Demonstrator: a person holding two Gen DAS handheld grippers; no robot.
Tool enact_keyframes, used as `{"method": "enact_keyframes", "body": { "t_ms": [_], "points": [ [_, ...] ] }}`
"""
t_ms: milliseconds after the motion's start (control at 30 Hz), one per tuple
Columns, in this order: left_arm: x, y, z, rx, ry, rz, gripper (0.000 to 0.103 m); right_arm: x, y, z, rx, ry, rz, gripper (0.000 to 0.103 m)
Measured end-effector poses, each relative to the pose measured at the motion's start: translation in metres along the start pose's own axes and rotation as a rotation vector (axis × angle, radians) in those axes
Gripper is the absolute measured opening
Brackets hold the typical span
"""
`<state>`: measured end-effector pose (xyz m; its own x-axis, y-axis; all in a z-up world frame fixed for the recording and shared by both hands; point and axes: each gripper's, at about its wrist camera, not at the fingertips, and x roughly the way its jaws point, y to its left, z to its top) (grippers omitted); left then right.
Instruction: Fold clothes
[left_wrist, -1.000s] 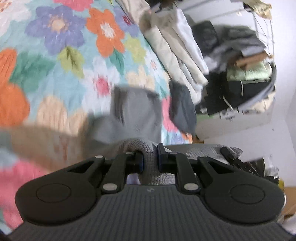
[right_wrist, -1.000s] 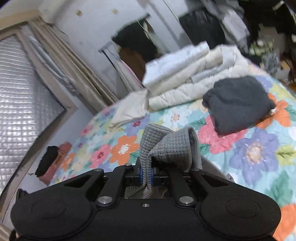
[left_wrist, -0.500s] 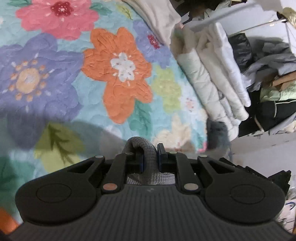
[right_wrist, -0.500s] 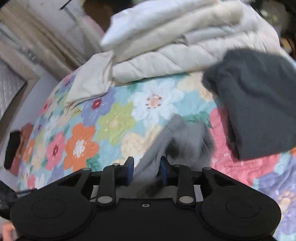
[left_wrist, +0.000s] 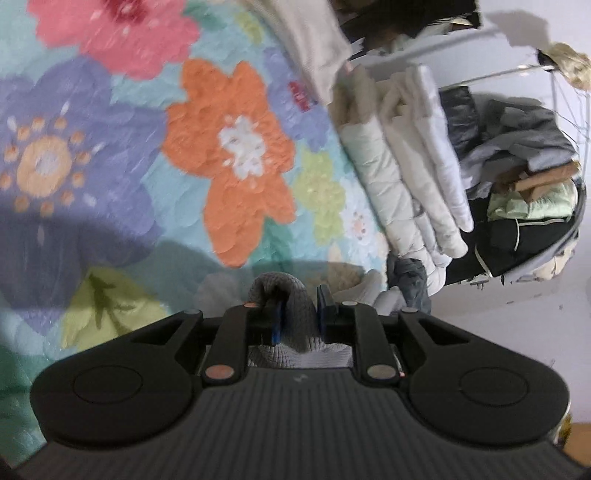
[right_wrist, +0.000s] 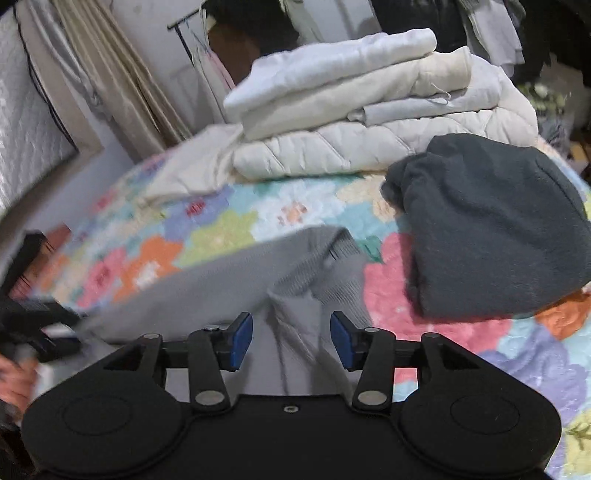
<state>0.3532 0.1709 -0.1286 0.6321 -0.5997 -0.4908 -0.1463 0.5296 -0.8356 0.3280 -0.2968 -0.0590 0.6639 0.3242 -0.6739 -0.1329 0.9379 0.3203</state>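
Note:
A grey waffle-knit garment lies spread on the floral quilt, stretching left from my right gripper. My right gripper is open, its blue pads wide apart just above the cloth. In the left wrist view a fold of the same grey garment sits between the pads of my left gripper, which have parted slightly and barely touch it. A folded dark grey garment lies to the right.
A stack of folded white and cream quilted clothes sits at the back of the bed, also in the left wrist view. A rack of piled clothes stands beyond the bed. The left gripper's body shows at the left edge.
My right gripper has opened and let the grey garment drop onto the quilt. My left gripper has lowered toward the quilt and its jaws have loosened around the fold.

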Motion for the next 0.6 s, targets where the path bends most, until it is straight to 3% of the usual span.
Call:
{"method": "enact_keyframes", "body": {
  "t_ms": [100, 167, 200, 233, 267, 333, 400, 567, 600],
  "points": [
    [-0.014, -0.011, 0.0, 0.062, -0.076, 0.0, 0.037, 0.015, 0.002, -0.006, -0.028, 0.013, -0.022, 0.052],
    [-0.023, -0.02, 0.001, 0.161, -0.094, 0.083, 0.04, 0.028, 0.002, -0.009, -0.036, 0.028, -0.032, 0.052],
    [-0.025, -0.025, 0.002, 0.207, -0.088, 0.129, 0.04, 0.034, 0.003, -0.011, -0.044, 0.035, -0.038, 0.043],
    [-0.027, -0.029, 0.0, 0.251, -0.077, 0.169, 0.04, 0.041, 0.006, -0.012, -0.085, 0.045, -0.06, 0.019],
    [-0.028, -0.033, -0.003, 0.295, -0.067, 0.205, 0.04, 0.045, 0.01, -0.014, -0.136, 0.048, -0.102, 0.005],
    [-0.028, -0.038, -0.013, 0.359, -0.047, 0.241, 0.043, 0.039, 0.012, -0.017, -0.172, -0.019, -0.189, 0.005],
    [-0.024, -0.04, -0.028, 0.419, -0.011, 0.271, 0.045, 0.029, 0.002, -0.019, -0.086, -0.058, -0.222, 0.005],
    [0.002, -0.026, -0.059, 0.473, 0.132, 0.348, 0.045, 0.03, -0.032, -0.045, 0.103, -0.034, -0.249, 0.005],
    [0.004, -0.022, -0.062, 0.468, 0.14, 0.353, 0.045, 0.029, -0.037, -0.049, 0.124, -0.048, -0.254, 0.01]
  ]
}}
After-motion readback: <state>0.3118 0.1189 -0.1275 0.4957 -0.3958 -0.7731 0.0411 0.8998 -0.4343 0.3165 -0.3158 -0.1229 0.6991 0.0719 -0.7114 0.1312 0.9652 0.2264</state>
